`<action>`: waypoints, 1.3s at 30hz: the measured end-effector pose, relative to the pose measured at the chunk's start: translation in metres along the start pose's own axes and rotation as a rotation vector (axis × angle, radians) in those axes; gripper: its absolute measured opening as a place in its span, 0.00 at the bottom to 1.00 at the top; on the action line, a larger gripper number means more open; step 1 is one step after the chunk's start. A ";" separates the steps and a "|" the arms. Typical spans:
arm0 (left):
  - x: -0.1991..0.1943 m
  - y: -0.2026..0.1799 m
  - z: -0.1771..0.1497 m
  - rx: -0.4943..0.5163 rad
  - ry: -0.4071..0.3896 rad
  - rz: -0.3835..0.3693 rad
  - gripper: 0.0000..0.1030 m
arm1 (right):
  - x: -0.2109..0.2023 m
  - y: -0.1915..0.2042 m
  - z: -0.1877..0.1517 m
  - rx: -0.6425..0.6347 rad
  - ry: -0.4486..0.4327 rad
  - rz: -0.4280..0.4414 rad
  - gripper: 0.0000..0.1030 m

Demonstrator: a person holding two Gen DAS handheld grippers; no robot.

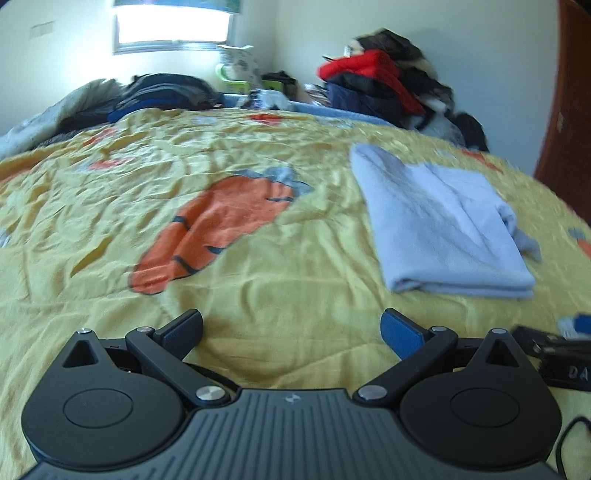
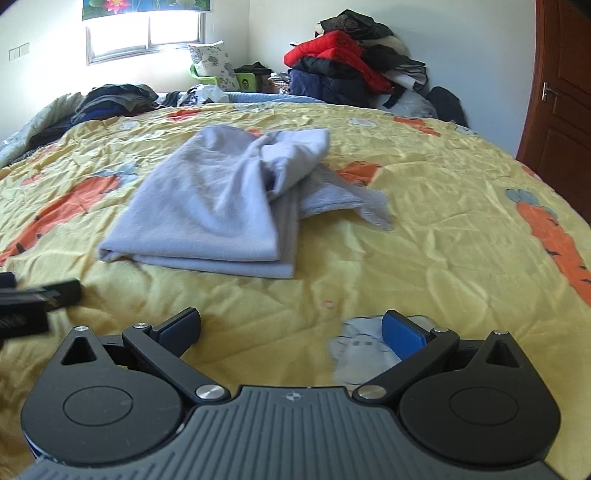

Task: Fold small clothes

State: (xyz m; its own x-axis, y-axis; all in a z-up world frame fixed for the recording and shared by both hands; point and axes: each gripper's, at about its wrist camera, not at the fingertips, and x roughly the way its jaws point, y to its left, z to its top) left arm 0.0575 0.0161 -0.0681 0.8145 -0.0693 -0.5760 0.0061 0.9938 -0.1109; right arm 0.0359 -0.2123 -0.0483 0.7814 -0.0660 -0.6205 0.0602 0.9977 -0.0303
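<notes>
Left tongs [image 1: 291, 328] and right tongs [image 2: 291, 328] spread wide, empty, low over yellow bedspread [image 2: 424, 236]. Ahead, folded pale-blue garment [image 2: 207, 206] flat on bed, long axis running away toward window [image 2: 147, 33], loose end trailing right.

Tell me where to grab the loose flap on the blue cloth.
Pinch the flap at its thin free tip, coming from the right with the right claw. It trails flat past the folded cloth, so only that end gives a single layer.
</notes>
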 end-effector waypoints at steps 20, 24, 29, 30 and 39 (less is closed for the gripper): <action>0.006 -0.008 0.001 0.082 0.034 0.064 1.00 | 0.002 -0.007 -0.001 -0.006 0.003 0.026 1.00; 0.005 -0.008 0.001 0.083 0.034 0.062 1.00 | 0.002 0.002 -0.001 -0.018 0.003 0.039 1.00; 0.005 -0.008 0.000 0.083 0.034 0.060 1.00 | 0.002 -0.001 0.000 -0.007 0.005 0.044 1.00; 0.005 -0.008 0.001 0.084 0.034 0.061 1.00 | 0.002 -0.002 0.000 -0.006 0.005 0.045 1.00; 0.006 -0.008 0.001 0.083 0.034 0.060 1.00 | 0.002 -0.001 0.000 -0.007 0.004 0.044 1.00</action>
State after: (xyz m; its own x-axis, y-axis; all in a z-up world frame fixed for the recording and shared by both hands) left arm 0.0624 0.0078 -0.0699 0.7946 -0.0108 -0.6070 0.0069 0.9999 -0.0087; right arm 0.0375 -0.2134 -0.0499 0.7805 -0.0217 -0.6248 0.0216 0.9997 -0.0078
